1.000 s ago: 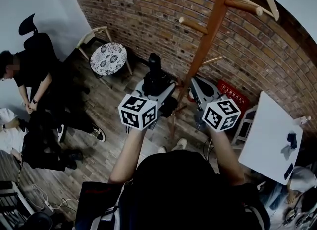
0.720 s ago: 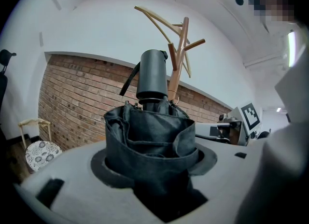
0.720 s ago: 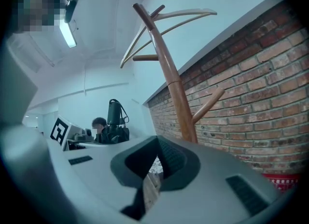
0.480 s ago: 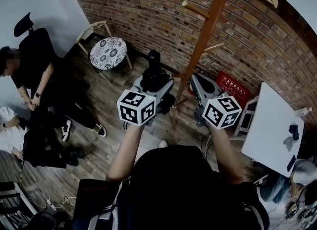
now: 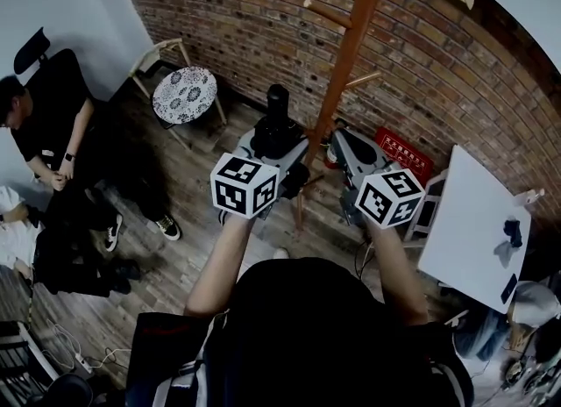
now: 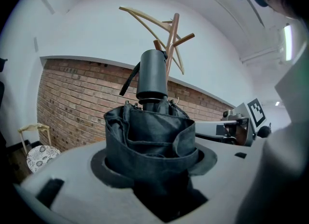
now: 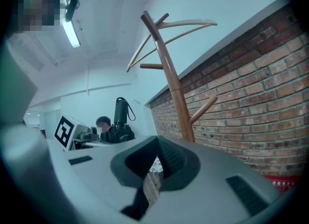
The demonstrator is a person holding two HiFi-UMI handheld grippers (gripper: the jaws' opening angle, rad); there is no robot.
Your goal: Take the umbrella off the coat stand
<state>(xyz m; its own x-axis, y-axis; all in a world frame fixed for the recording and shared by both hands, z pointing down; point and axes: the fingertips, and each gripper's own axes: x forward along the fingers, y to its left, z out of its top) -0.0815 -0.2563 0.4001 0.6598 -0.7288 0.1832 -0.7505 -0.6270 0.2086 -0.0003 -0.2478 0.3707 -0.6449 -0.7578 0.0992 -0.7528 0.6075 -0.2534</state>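
Jaws-wise, the left gripper (image 6: 152, 146) is clamped round the bunched fabric of the folded black umbrella (image 6: 150, 131), while the right gripper (image 7: 155, 165) is closed up on nothing. The umbrella stands pretty much upright in the left jaws, its stubby cylinder handle (image 5: 277, 103) on top with the strap dangling. From the head view the tall orange-brown wooden coat stand (image 5: 346, 63) rises just to the right of it, between the two grippers, against the red brick wall (image 5: 237, 19). The umbrella looks clear of the pegs, so the left hand probably just needs to carry it away from the pole.
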